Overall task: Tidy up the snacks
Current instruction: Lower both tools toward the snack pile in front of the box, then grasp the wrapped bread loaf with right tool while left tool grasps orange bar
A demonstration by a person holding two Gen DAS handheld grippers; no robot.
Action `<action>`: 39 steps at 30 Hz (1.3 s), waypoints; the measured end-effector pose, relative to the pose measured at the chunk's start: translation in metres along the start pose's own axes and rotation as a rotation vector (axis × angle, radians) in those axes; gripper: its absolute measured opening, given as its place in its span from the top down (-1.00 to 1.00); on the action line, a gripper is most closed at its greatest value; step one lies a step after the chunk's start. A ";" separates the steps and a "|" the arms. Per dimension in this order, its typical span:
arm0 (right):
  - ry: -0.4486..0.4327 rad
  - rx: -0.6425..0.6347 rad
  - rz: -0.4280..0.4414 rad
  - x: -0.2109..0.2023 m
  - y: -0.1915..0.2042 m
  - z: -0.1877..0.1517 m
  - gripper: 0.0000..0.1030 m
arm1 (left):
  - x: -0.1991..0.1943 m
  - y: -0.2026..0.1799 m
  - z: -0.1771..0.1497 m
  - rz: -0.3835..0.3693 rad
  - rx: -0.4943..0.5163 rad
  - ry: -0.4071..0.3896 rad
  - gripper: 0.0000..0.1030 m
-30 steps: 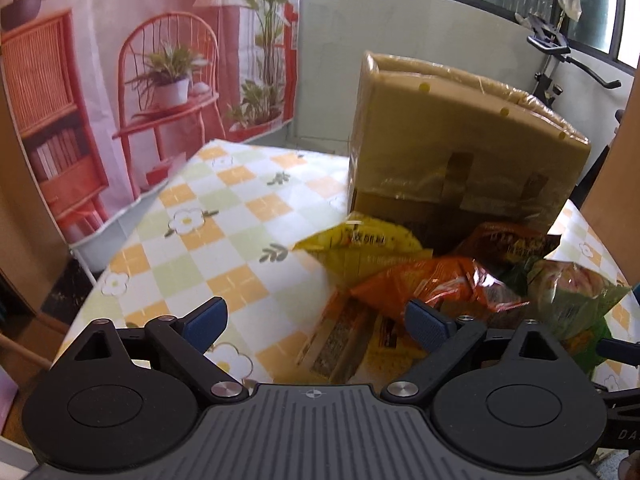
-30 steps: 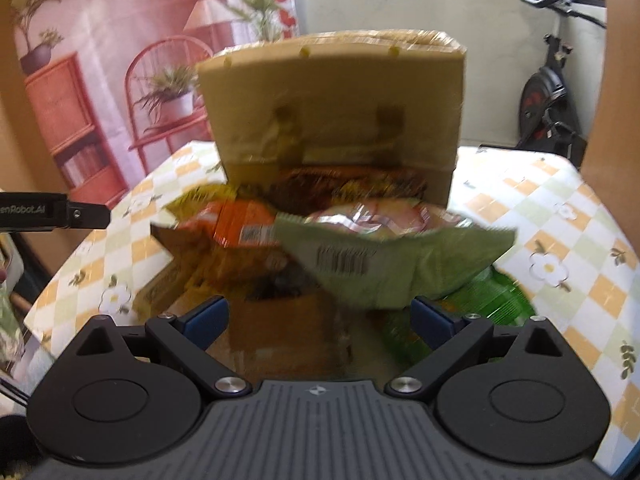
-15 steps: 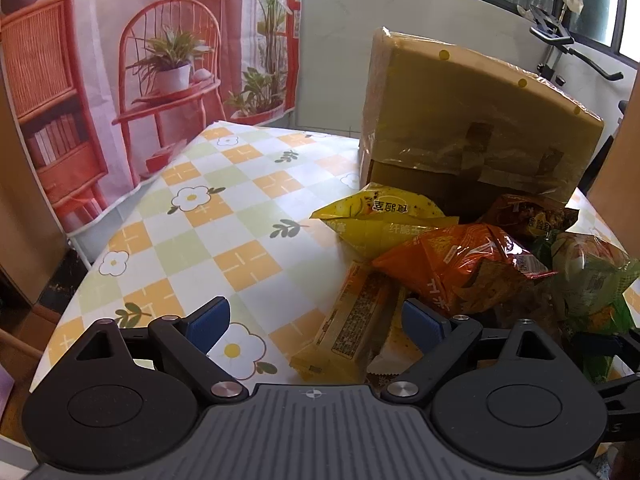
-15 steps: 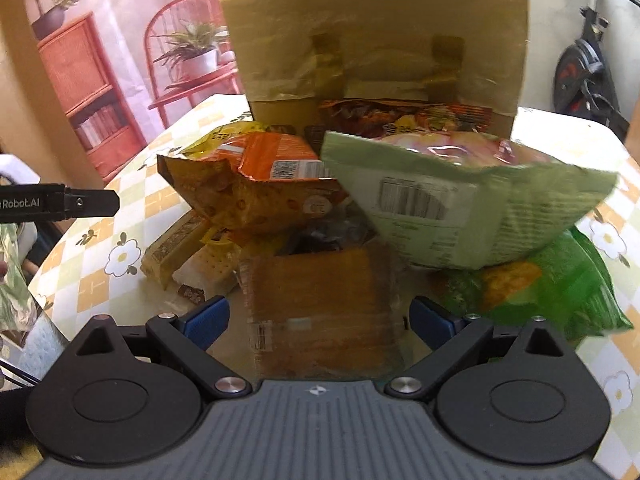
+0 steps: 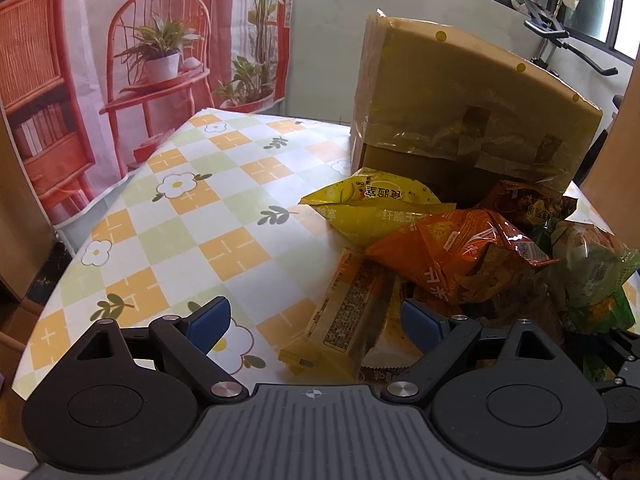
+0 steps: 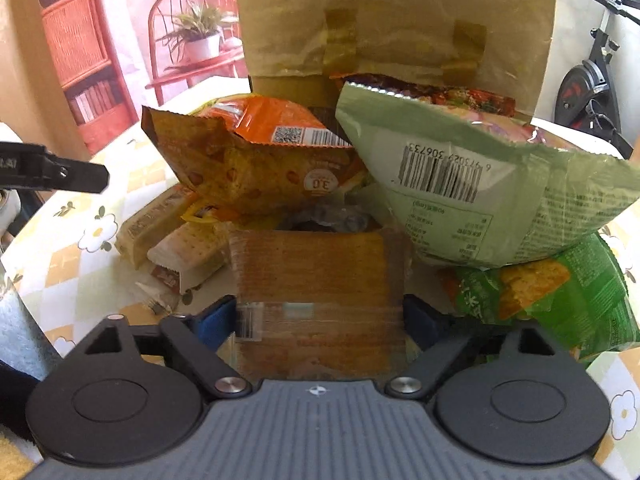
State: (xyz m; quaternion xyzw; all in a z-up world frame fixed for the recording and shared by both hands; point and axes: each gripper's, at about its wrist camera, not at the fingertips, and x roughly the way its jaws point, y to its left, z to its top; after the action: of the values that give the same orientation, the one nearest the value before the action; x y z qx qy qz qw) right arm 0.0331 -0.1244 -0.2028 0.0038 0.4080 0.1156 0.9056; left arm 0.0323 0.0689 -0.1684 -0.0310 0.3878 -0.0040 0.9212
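Observation:
A pile of snack packets lies on the checked tablecloth point(image 5: 208, 208) in front of a taped cardboard box point(image 5: 460, 116). It holds a yellow bag point(image 5: 376, 204), an orange bag point(image 5: 452, 256), a pale green bag point(image 6: 500, 192), a bright green bag point(image 6: 560, 296) and a long yellow cracker pack point(image 5: 340, 320). My left gripper point(image 5: 316, 320) is open, its fingers either side of the cracker pack's near end. My right gripper point(image 6: 320, 316) is open around a clear-wrapped brown cracker packet point(image 6: 320, 292); the blue pads sit close to its sides, and I cannot tell whether they touch.
The box also fills the back of the right wrist view point(image 6: 400, 24). A white biscuit pack point(image 6: 188, 248) lies left of the brown packet. The left gripper's side point(image 6: 52, 168) juts in from the left. A printed backdrop point(image 5: 100, 60) hangs behind; an exercise bike point(image 6: 588, 88) stands at right.
Both grippers have come lower and closer to the pile. The brown packet now sits between the right gripper's fingers. The left gripper's fingers now flank the yellow cracker pack.

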 end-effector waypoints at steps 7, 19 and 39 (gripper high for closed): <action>-0.023 0.037 0.008 -0.010 -0.006 -0.005 -0.51 | 0.017 0.007 0.009 -0.057 0.003 0.036 -0.50; -0.033 0.046 0.005 -0.012 -0.007 -0.007 -0.50 | 0.070 0.006 0.015 -0.151 0.086 0.059 -0.40; -0.038 0.061 -0.001 -0.011 -0.010 -0.007 -0.50 | 0.096 -0.018 -0.009 -0.104 0.197 0.118 0.15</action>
State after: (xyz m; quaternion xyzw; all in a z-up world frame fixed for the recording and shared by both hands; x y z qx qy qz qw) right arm 0.0234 -0.1370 -0.2006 0.0331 0.3942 0.1025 0.9127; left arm 0.0933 0.0472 -0.2421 0.0398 0.4369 -0.0918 0.8939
